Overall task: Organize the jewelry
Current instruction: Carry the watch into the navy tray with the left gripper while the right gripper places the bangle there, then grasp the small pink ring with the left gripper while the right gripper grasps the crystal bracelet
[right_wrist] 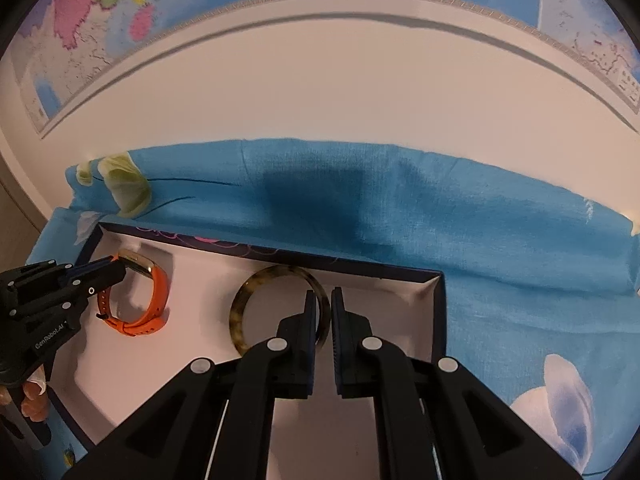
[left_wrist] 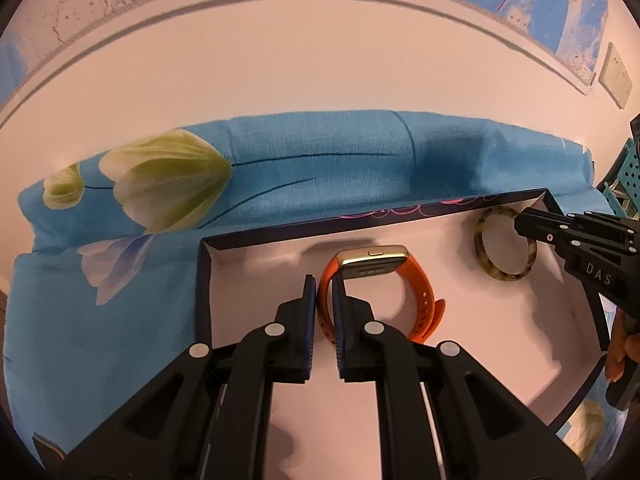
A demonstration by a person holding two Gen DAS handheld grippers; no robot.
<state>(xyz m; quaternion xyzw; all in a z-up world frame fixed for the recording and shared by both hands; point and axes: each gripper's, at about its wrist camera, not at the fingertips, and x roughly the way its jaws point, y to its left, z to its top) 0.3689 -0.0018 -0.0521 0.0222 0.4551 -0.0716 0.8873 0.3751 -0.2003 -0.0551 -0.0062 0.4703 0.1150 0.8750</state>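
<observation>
Box (left_wrist: pixel 208 276): shallow, dark rim, pale floor, resting on a blue floral cloth (left_wrist: pixel 120 300) beside a wall.

Watch (left_wrist: pixel 420 292): orange strap, gold case, standing on edge in the box's left part. Left gripper (left_wrist: pixel 325 292): jaws nearly closed, clamped on the strap at the watch's left side.

Bangle (right_wrist: pixel 240 312): tortoiseshell ring, upright in the box's right part, near the far wall and well apart from the watch. Right gripper (right_wrist: pixel 325 312): jaws nearly closed, pinching the bangle's right-hand rim.

Wall map (right_wrist: pixel 100 8): hangs above the cloth.

Fingers (right_wrist: pixel 34 400) of a person: visible behind the left gripper's handle.
</observation>
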